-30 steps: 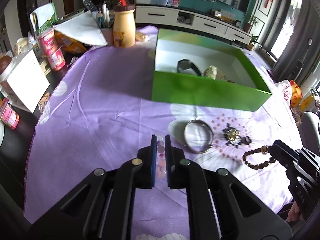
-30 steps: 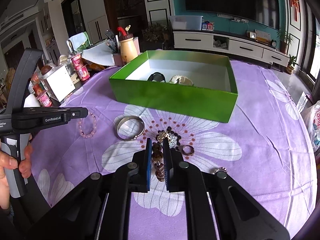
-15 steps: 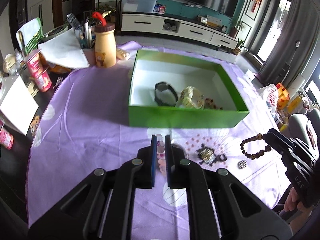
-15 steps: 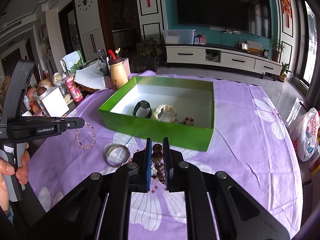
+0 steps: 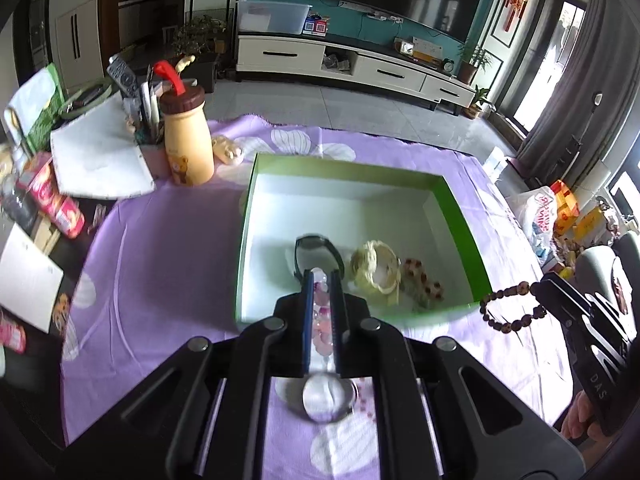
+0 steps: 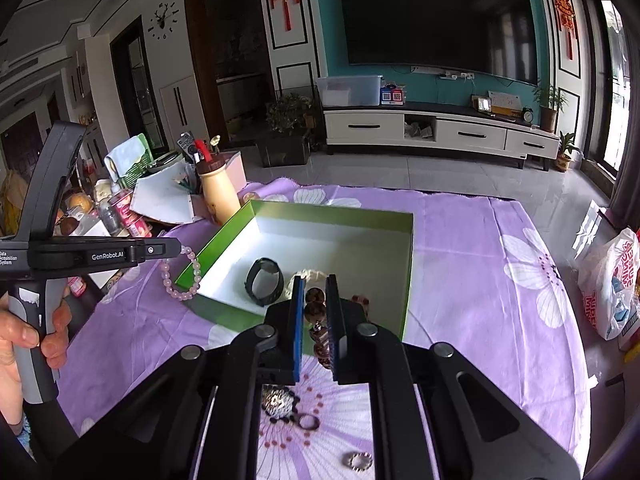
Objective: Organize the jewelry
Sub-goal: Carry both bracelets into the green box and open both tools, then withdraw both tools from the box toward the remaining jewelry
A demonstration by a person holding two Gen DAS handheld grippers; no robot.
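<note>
Both bracelets have risen, the pink bracelet (image 6: 182, 276) hanging down from the left gripper (image 5: 321, 280).

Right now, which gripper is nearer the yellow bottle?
Left. The left gripper hangs by the box's left wall, on the bottle's side; the right gripper is at the box's near right corner, farther off.

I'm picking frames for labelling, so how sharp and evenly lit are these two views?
Left wrist view: near edge of the green box and the tablecloth are smeared by motion blur; the window glares at right. Right wrist view: sharper, the pink bracelet is crisp; both bend straight lines.
</note>
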